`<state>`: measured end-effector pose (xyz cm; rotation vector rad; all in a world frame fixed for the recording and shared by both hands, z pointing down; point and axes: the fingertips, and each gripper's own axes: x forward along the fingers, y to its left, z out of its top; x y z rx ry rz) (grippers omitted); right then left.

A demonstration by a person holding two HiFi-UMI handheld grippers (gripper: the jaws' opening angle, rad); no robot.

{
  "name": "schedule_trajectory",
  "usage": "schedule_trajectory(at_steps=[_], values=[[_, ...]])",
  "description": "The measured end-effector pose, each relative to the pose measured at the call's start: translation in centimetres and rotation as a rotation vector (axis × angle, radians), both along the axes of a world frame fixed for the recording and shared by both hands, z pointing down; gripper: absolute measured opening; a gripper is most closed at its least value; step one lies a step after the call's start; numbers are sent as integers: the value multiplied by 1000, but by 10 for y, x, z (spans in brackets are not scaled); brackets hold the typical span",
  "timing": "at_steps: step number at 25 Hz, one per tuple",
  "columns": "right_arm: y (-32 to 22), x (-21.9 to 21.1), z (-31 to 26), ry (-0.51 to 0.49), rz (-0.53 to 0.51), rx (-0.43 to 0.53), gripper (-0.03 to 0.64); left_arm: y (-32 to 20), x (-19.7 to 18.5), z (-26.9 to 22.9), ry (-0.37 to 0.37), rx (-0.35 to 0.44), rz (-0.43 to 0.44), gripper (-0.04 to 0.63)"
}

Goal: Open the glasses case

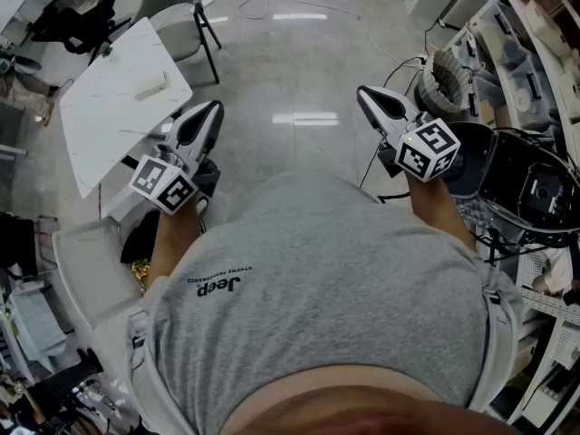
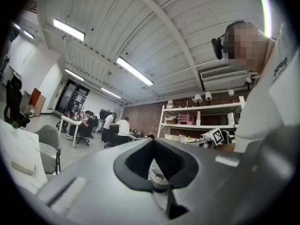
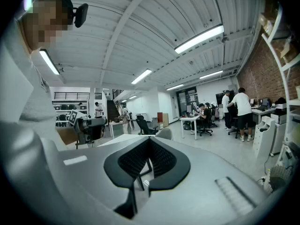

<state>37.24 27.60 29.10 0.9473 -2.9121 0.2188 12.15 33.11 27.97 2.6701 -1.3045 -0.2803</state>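
Note:
No glasses case that I can name shows in any view. My left gripper (image 1: 214,109) is held out in front of the person's grey shirt, level, jaws pressed together with nothing between them. My right gripper (image 1: 363,92) is held the same way on the other side, also shut and empty. In the left gripper view the closed left gripper (image 2: 153,141) points across an office room. In the right gripper view the right gripper (image 3: 149,139) points toward desks and seated people, and its dark pads (image 3: 161,161) meet at the tip.
A white table (image 1: 109,125) stands ahead to the left with a small pale oblong thing (image 1: 150,86) on it and a grey chair (image 1: 177,12) behind. Shelving (image 1: 526,34), a black device (image 1: 535,184) and cables crowd the right. Bare glossy floor (image 1: 290,71) lies ahead.

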Motion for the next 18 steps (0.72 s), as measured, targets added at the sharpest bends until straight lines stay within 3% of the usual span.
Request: schedule_trajectory(at_steps=[18], values=[[-10, 15, -8, -19, 7, 27, 3, -6, 16, -6, -5, 1, 1, 48]])
